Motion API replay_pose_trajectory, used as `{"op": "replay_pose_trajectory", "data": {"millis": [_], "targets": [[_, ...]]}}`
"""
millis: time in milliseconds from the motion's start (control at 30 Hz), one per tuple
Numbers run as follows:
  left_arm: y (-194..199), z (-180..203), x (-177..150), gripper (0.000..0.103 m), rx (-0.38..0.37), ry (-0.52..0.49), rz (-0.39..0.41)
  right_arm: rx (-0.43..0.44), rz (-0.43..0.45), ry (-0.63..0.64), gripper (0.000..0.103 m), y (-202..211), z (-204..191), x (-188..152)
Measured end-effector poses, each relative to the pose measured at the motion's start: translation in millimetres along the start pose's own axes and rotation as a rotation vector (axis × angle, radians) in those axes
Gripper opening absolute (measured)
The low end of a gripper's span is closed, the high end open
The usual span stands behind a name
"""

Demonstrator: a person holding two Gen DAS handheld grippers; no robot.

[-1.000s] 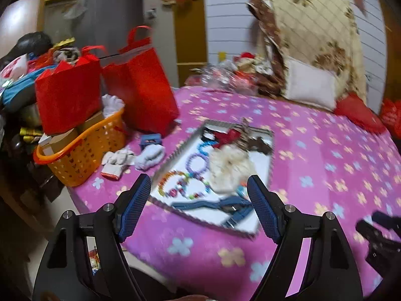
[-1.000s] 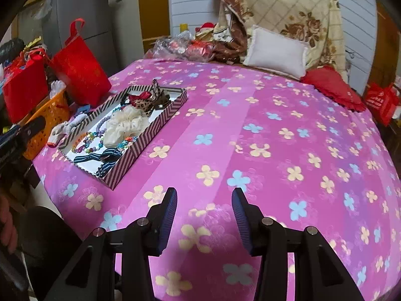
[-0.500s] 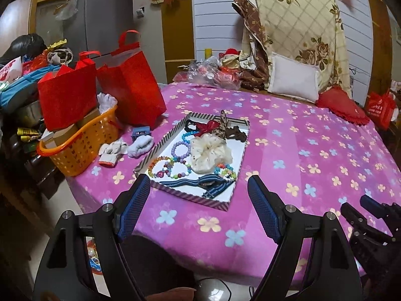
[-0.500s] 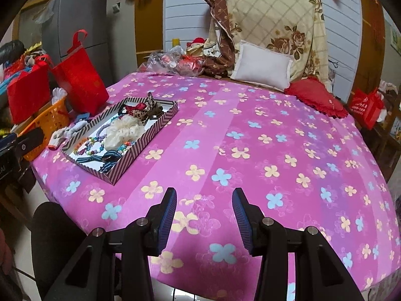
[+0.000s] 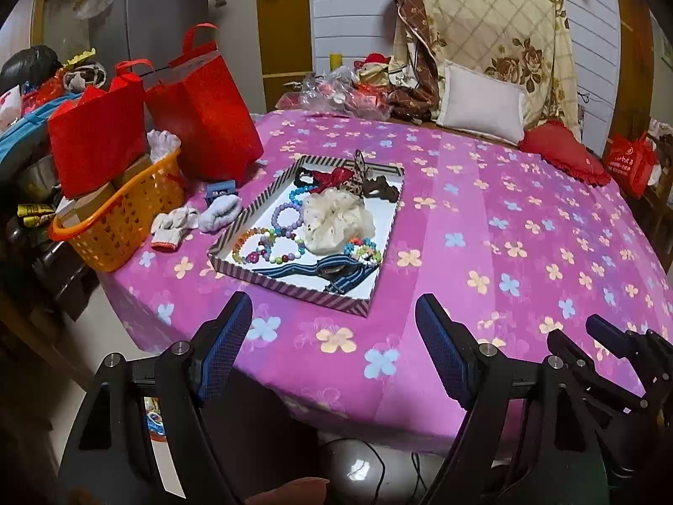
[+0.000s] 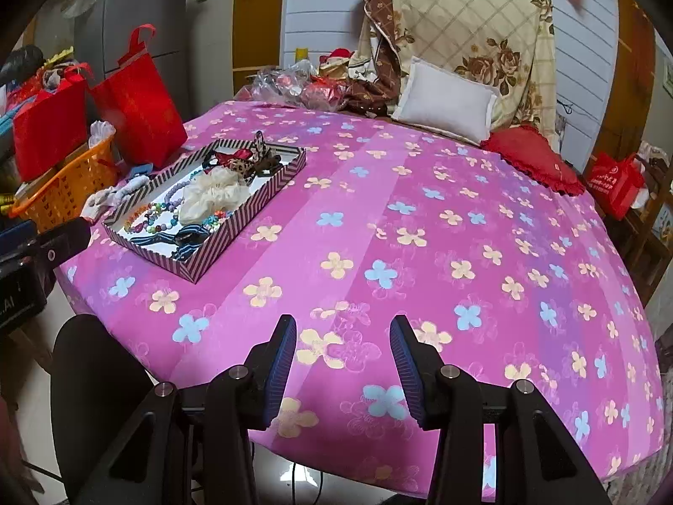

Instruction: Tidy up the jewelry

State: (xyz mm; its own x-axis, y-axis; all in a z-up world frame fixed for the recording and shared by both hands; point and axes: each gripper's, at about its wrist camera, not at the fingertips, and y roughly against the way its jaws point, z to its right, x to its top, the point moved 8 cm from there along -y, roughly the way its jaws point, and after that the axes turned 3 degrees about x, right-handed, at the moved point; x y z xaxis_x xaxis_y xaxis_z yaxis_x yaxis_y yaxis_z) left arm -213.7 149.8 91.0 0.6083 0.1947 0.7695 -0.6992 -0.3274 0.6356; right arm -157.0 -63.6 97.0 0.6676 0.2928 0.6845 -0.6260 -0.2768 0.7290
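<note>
We look across the worktop point(image 6: 420, 219), draped in pink flowered cloth. On its left part sits the striped tray point(image 5: 294, 290), its long axis running away from us, full of jewelry: a cream scrunchie point(image 5: 338, 221), a blue striped band point(image 5: 319, 271), bead bracelets point(image 5: 269, 246). Our left gripper point(image 5: 332, 336) hangs just short of the tray's near edge, fingers wide apart and empty, the tray straight ahead. Our right gripper point(image 6: 343, 357), also spread and empty, faces bare cloth, the tray well off to its left. We judge the left the nearer arm.
</note>
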Motion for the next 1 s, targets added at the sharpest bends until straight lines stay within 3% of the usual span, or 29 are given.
{"op": "replay_pose_trajectory", "data": {"millis": [367,1000], "targets": [[-14.5,5.5,-12.1,0.080,-0.012,-0.010,-0.069,-0.015,-0.026,0.008,0.044,-6.5,-3.7,-3.6],[-23.8,9.6,-24.9,0.080,-0.028,-0.026,-0.097,-0.063,0.003,0.037,0.045,-2.7,-8.7,-1.5]]}}
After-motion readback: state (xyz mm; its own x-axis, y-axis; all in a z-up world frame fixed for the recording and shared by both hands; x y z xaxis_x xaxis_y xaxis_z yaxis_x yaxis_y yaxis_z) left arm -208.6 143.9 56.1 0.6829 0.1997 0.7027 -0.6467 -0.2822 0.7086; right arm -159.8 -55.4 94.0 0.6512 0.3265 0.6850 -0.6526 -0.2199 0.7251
